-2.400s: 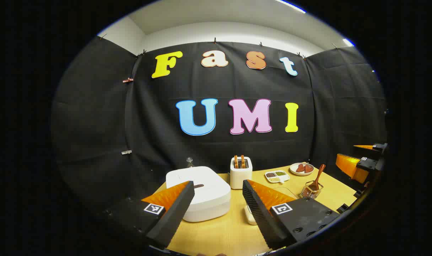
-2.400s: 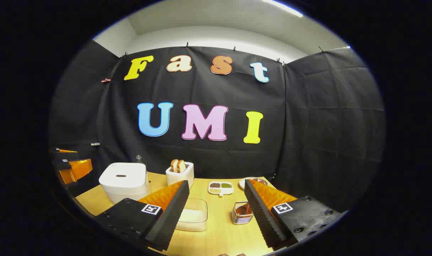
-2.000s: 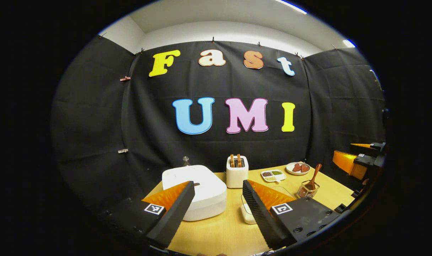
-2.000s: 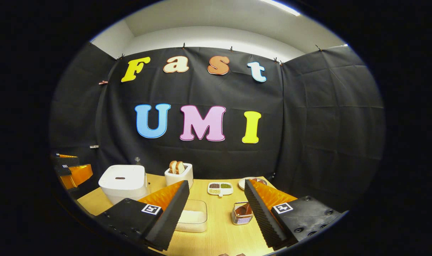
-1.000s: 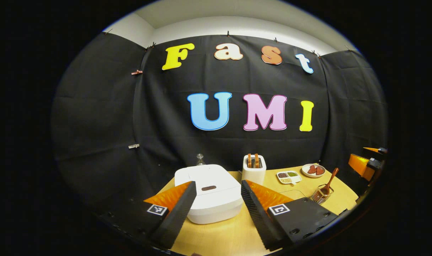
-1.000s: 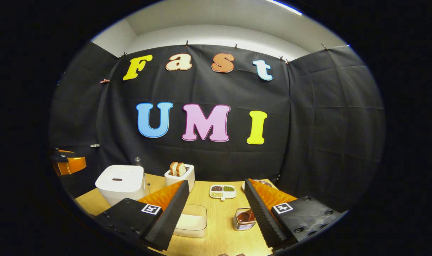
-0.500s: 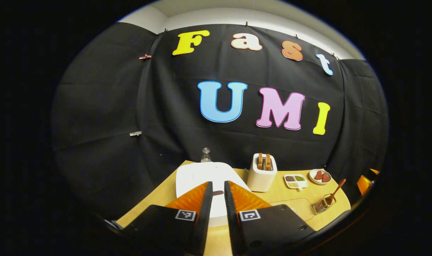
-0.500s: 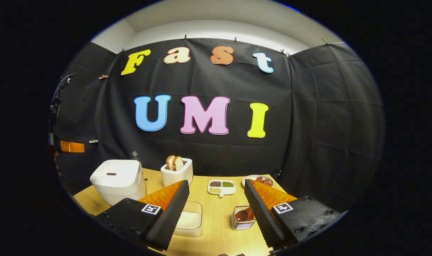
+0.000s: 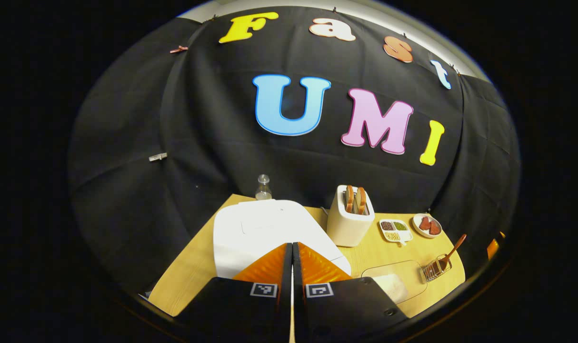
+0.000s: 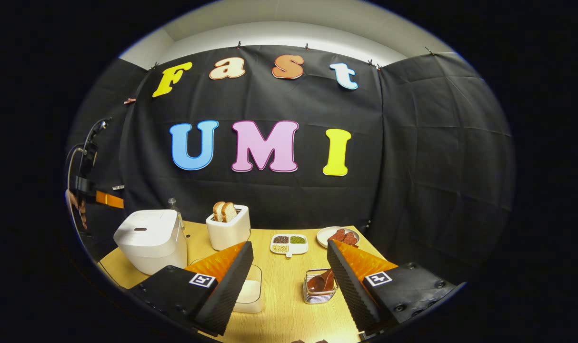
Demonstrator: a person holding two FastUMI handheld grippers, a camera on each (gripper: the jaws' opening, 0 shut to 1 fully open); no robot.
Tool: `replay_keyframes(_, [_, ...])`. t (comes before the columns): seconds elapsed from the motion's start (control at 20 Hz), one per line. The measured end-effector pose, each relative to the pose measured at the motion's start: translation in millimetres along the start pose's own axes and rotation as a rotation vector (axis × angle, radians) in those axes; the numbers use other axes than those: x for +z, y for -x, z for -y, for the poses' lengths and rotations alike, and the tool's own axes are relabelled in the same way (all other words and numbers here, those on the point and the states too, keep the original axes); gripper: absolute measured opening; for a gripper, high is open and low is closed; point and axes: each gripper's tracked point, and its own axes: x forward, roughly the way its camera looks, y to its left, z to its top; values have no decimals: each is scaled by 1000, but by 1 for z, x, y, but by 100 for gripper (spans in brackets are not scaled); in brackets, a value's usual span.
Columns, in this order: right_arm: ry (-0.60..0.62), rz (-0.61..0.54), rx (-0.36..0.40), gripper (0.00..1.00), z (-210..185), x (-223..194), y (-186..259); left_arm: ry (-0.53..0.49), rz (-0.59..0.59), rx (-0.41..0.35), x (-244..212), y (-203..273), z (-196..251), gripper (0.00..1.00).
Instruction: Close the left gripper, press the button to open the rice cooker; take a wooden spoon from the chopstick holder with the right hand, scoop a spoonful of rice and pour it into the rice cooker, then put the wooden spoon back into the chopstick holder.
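- The left gripper (image 9: 291,247) is now clenched, its gap gone, above the rice cooker (image 9: 265,228).
- The right gripper (image 10: 289,259) is kept released, wooden spoon (image 10: 320,282) at 12 o'clock.

The left gripper (image 9: 292,247) is hiding the near edge of the rice cooker (image 9: 260,228), covering its button. The right gripper (image 10: 289,257) is partly masking the rice container (image 10: 249,291).

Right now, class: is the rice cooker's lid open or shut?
Shut. In the right gripper view the rice cooker has its lid lying flat on the body, with no gap showing.
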Motion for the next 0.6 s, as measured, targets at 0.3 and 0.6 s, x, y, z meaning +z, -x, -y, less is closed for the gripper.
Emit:
replay_keyframes(0.3, [-4, -35, -18, 98, 5, -12, 0, 3, -93, -28, -26, -54, -5, 8])
replay_keyframes(0.6, [-14, -51, -47, 98, 17, -19, 2, 33, -148, -17, -52, -69, -14, 8])
